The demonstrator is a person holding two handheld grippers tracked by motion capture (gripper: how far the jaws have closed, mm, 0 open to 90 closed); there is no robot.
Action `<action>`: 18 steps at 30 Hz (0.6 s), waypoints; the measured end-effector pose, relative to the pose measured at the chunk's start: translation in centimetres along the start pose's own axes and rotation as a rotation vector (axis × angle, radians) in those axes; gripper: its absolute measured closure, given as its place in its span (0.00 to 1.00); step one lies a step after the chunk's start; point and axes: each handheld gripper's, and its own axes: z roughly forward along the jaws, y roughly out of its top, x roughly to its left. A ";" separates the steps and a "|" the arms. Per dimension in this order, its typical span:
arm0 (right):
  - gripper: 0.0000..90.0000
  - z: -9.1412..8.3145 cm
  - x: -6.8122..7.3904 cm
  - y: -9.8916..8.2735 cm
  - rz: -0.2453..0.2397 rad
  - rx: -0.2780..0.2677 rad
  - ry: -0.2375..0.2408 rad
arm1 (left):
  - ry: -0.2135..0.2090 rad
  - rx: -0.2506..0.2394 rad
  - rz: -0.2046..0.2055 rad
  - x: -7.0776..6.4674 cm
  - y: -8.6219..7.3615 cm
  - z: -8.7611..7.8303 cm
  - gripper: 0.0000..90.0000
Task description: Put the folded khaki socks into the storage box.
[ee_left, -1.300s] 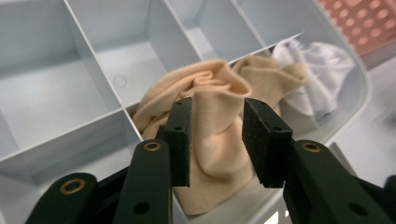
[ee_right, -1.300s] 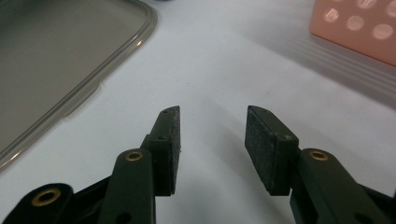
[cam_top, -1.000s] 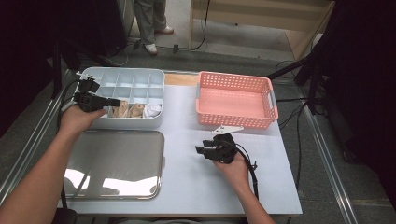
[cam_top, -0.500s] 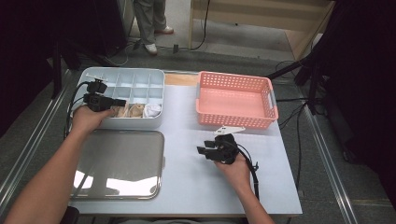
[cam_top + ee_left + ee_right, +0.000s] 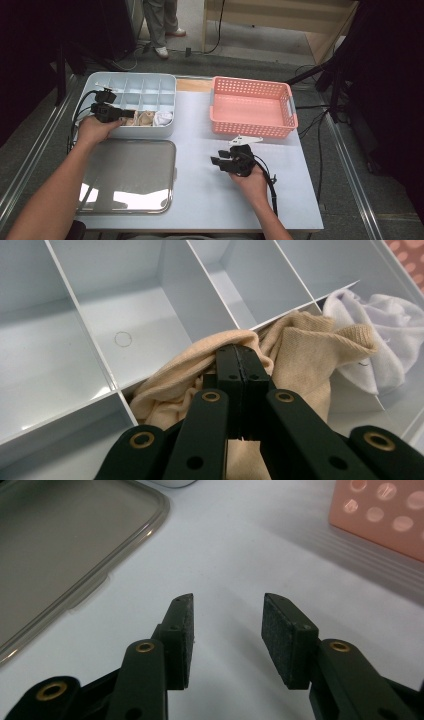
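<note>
A pale blue divided box (image 5: 150, 85) stands at the table's back left. A beige cloth (image 5: 145, 118) lies bunched in a front-row compartment, with a white cloth (image 5: 163, 118) in the compartment to its right. My left gripper (image 5: 131, 114) reaches into the front row from the left. In the left gripper view its jaws are shut flat against each other, and the gripper (image 5: 242, 352) noses into the beige cloth (image 5: 300, 347) beside the white cloth (image 5: 380, 325). My right gripper (image 5: 216, 162) rests low over the white table, open, with nothing in its gap (image 5: 227, 615).
A pink perforated basket (image 5: 250, 130) stands at the back right, its wall close to the right gripper (image 5: 385, 515). A clear plastic lid (image 5: 130, 175) lies flat at the front left. A person's legs (image 5: 162, 25) stand beyond the table.
My left gripper has moved a little right and down into the box's front row, onto the beige cloth. The right hand has stayed put.
</note>
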 end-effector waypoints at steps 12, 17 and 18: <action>0.64 -0.1 0.4 0.3 -0.010 -0.014 -0.007 | 0.006 -0.017 -0.004 -0.5 0.5 -1.9 0.84; 0.64 0.3 0.7 0.4 -0.020 -0.001 -0.009 | 0.003 -0.021 0.013 -0.8 0.4 -2.9 0.77; 0.64 0.3 0.7 0.5 -0.019 0.001 -0.007 | 0.004 -0.013 0.022 -1.0 0.4 -3.2 0.75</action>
